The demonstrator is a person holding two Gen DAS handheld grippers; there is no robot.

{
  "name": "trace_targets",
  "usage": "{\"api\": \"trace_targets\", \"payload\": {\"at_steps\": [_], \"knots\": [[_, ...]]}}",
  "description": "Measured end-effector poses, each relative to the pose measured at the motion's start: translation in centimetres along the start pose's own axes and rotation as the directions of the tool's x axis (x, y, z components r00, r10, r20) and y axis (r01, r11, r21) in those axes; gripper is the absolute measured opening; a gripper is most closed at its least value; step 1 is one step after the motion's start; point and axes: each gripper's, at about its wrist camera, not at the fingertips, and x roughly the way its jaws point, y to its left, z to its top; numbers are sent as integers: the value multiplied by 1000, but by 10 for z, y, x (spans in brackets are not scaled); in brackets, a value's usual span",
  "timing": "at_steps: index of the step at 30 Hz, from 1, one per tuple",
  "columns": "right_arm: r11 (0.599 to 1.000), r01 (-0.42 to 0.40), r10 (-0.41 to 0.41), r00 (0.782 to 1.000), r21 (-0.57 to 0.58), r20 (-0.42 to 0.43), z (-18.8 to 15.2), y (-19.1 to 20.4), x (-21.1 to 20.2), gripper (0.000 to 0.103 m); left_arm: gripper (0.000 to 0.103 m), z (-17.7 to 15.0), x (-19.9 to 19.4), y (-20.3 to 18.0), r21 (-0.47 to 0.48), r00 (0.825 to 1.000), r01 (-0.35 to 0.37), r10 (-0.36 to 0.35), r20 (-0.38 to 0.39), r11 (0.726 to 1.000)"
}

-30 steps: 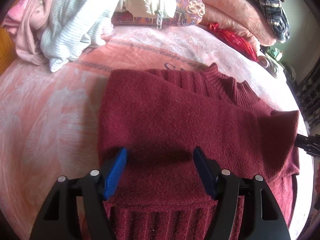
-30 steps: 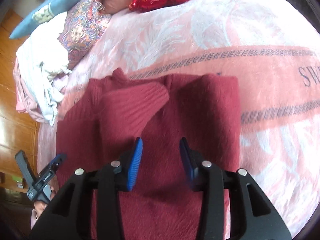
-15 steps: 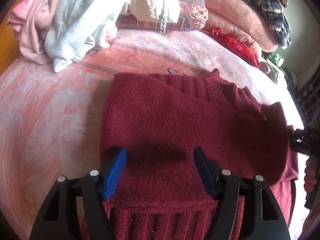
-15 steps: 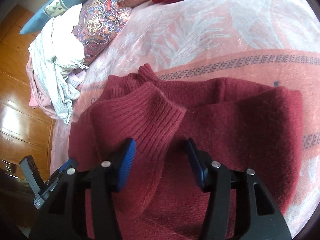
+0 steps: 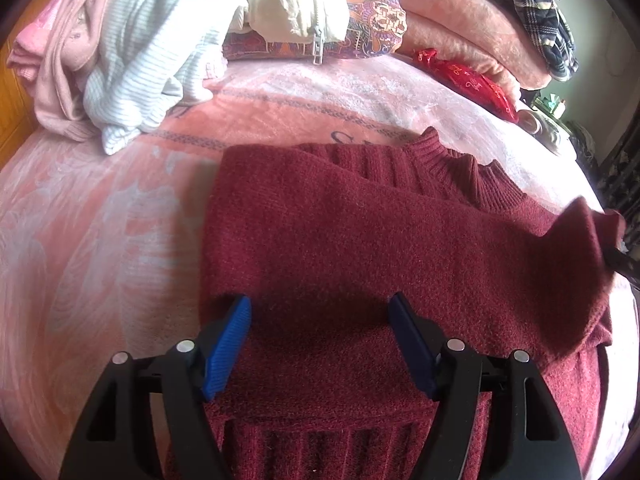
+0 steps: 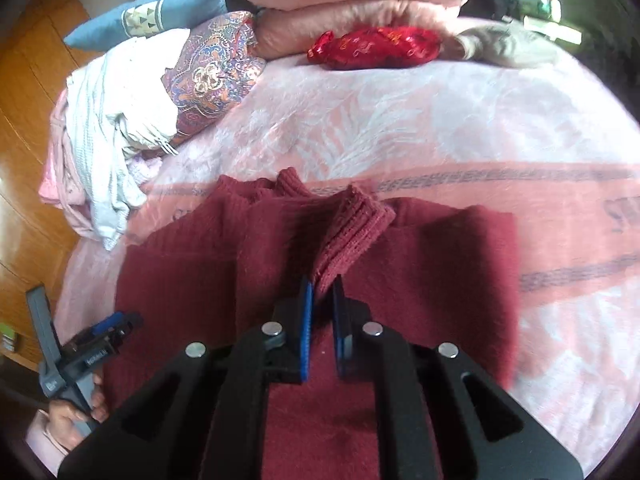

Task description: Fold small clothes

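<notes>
Burgundy knit sweater point(image 5: 360, 240) lies spread on a bed covered by a pink blanket point(image 5: 100, 240) with a pale leaf pattern. Its ribbed collar point(image 5: 460, 164) points toward the head of the bed, and its ribbed hem lies nearest the viewer, so its long axis runs from foot to head. 1 sleeve is folded flat across the chest.

Open blanket lies to the left of the sweater in the left wrist view and beyond the collar. At the head of the bed the room is crowded: a heap of pale striped and pink clothes point(image 5: 132, 52), a paisley cushion point(image 5: 376, 20), folded pink blankets point(image 6: 348, 0), a shiny red pouch point(image 6: 376, 48) and a blue pillow point(image 6: 148, 16).

The left tool point(image 5: 320, 344) tilts steeply downward over the lower part of the sweater. Its 2 blue pads stand wide apart, released, with nothing pinched between them. In the right wrist view a hand point(image 6: 72, 416) grips its handle at the bed's edge.

The right tool point(image 6: 322, 320) also tilts steeply down, above the sweater's middle. Its pads are clenched on the ribbed cuff point(image 6: 352, 224) of the other sleeve, which rises off the body of the sweater, cuff end pointing toward the collar.
</notes>
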Motion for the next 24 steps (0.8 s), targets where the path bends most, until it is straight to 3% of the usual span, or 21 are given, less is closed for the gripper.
{"api": "trace_targets", "payload": {"at_steps": [1, 4, 8, 12, 14, 16, 18, 19, 24], "knots": [[1000, 27, -26, 999, 8, -18, -6, -4, -3, 10, 73, 0, 0, -1, 5, 1000, -5, 5, 0, 1000], [997, 20, -10, 991, 74, -131, -18, -26, 11, 29, 74, -1, -1, -4, 10, 1000, -14, 14, -1, 1000], [968, -75, 115, 981, 238, -159, -24, -68, 22, 33, 74, 0, -3, -2, 10, 1000, -6, 6, -10, 1000], [952, -78, 123, 983, 297, -134, -21, -96, 19, 37, 74, 3, -4, 2, -27, 1000, 11, -11, -13, 1000], [931, -131, 184, 975, 340, -127, -18, -101, 25, 41, 74, 3, -3, 0, -20, 1000, 1, -1, -12, 1000], [924, -148, 206, 970, 353, -132, -15, -103, 32, 36, 74, 0, -1, -4, 7, 1000, -21, 21, -6, 1000], [931, -159, 210, 969, 329, -128, -14, -102, 31, 10, 75, -2, -1, -7, 25, 999, -33, 33, 1, 999], [933, -164, 213, 969, 322, -124, -14, -103, 28, 6, 76, -2, -1, -8, 33, 999, -36, 36, 2, 999], [960, -73, 112, 985, 271, -129, -15, -105, 23, 5, 76, -1, 2, -6, 40, 1000, -14, 15, -14, 999]]}}
